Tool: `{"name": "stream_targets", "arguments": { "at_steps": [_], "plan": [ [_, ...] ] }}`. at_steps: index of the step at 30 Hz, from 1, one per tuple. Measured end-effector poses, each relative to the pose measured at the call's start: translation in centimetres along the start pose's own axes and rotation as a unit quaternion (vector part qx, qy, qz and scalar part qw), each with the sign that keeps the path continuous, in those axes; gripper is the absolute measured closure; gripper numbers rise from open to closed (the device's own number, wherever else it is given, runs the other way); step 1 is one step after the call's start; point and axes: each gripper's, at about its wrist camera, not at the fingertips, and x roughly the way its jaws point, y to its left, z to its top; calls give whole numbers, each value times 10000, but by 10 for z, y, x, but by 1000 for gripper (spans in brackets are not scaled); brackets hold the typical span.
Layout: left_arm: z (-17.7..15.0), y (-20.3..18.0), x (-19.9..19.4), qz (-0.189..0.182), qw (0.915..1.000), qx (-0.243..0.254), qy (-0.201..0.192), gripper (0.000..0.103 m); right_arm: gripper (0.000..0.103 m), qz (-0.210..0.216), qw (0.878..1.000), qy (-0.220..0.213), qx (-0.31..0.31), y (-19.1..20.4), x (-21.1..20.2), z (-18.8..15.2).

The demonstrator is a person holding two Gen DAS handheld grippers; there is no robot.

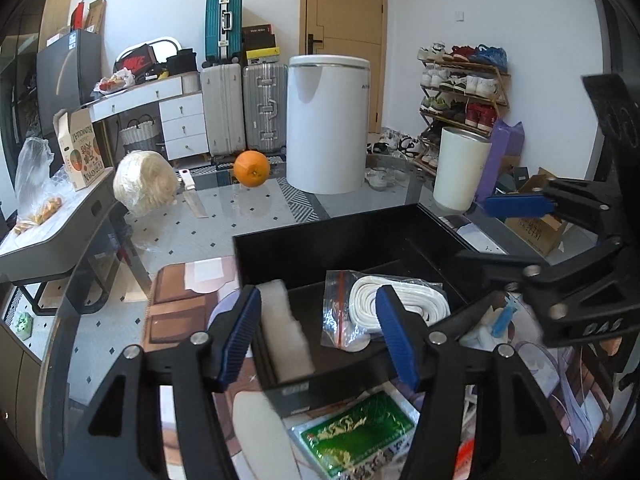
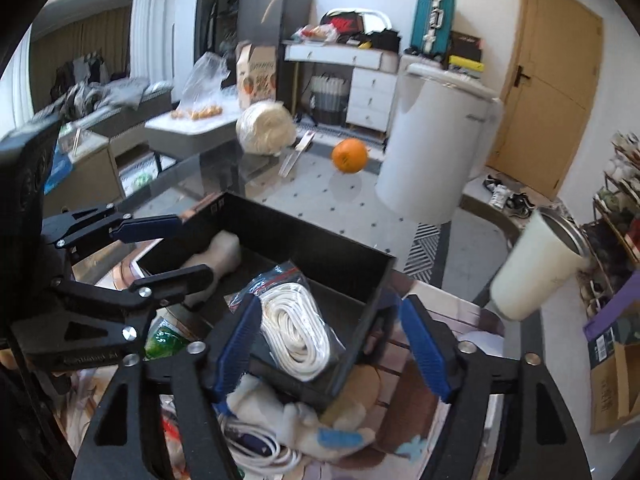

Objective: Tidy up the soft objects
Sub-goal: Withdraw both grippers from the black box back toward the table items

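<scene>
A black open box (image 1: pixel 320 240) stands on the glass table. Inside it a white foam block (image 1: pixel 284 332) leans at the left, and a clear bag of coiled white cord (image 1: pixel 384 308) lies at the right. My left gripper (image 1: pixel 318 336) is open over the box's near wall; the foam is beside its left pad and clear of the right one. The right gripper (image 2: pixel 330 352) is open astride the box's (image 2: pixel 320 248) near corner, with the bagged cord (image 2: pixel 296 332) lying between its fingers, untouched by the pads. A pale plush toy (image 2: pixel 304 420) lies below the box.
An orange (image 1: pixel 251 168), a tall white bin (image 1: pixel 328 120), a white cup (image 1: pixel 460 168), a wrapped pale bundle (image 1: pixel 146 188) and a knife (image 1: pixel 192 196) sit farther back on the table. A green packet (image 1: pixel 360 432) and a loose white cable (image 2: pixel 260 448) lie in front of the box.
</scene>
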Motion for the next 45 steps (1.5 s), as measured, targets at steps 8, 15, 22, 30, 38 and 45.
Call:
{"name": "stream_targets", "arguments": {
  "at_steps": [8, 15, 22, 30, 38, 45],
  "plan": [
    [-11, 7, -40, 9, 9986, -286, -448, 3, 1, -85, 9972, -337, 659, -10, -42, -33],
    [-26, 9, -69, 157, 9969, -438, -630, 0, 1, -107, 9947, -260, 994, -9, -61, -64],
    [-48, -2, -86, 326, 9969, -386, -609, 0, 1, -73, 9926, -248, 1188, 2, -76, -96],
    [-70, -14, -101, 324, 9974, -341, -553, 0, 1, -33, 9916, -258, 1269, 15, -86, -120],
    [-89, -34, -101, 97, 9991, -131, -387, 0, 1, 310, 9927, 14, 1161, 30, -83, -141],
    [-98, -52, -97, -32, 9997, 33, -243, 0, 1, 474, 9917, 126, 1186, 38, -72, -145]
  ]
}}
